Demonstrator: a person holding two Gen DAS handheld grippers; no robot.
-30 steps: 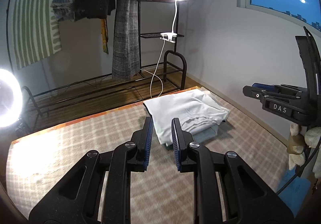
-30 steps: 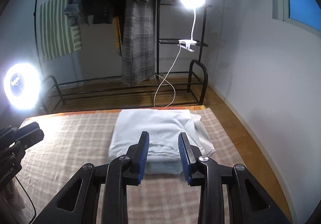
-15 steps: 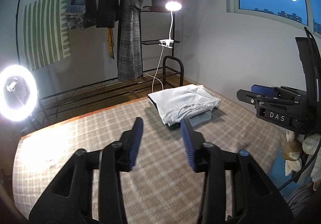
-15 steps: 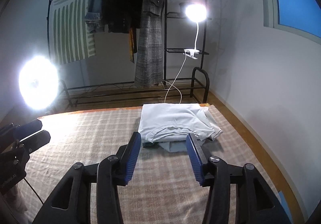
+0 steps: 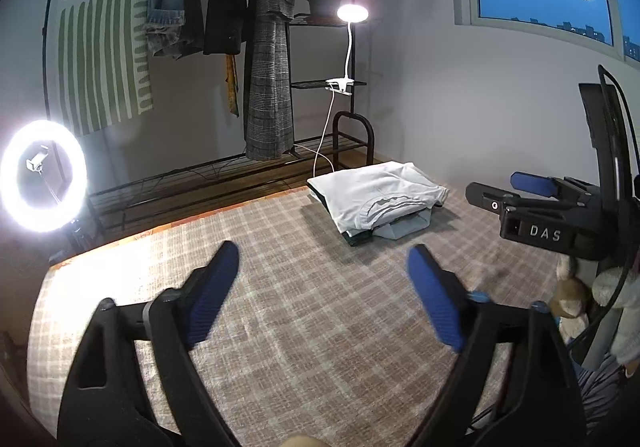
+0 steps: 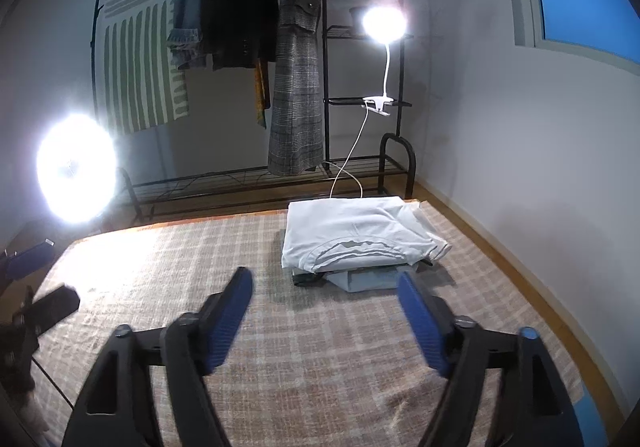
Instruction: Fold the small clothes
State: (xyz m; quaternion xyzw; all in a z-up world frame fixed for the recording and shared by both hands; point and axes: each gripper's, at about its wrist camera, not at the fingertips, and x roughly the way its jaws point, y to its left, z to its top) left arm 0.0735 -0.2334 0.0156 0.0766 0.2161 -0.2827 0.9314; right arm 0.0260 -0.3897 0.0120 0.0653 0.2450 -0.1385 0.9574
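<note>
The folded stack (image 6: pixel 360 243) sits at one o'clock on the rug (image 6: pixel 160 267), apparently parked aside as finished. Left gripper (image 5: pixel 320 295) and right gripper (image 6: pixel 324 311) hover over bare rug, jaws opening wide, nothing between them.

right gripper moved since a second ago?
Yes. The right gripper has backed away from the folded stack, which now lies clear ahead on the mat; its jaws are opening, empty.

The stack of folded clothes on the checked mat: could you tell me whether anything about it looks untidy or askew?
Slightly. The white top garment sits skewed on the stack of folded clothes: its neckline edge is rumpled, and a pale blue piece and a dark one stick out beneath its near edge. Nothing looks spilled or damaged.
</note>
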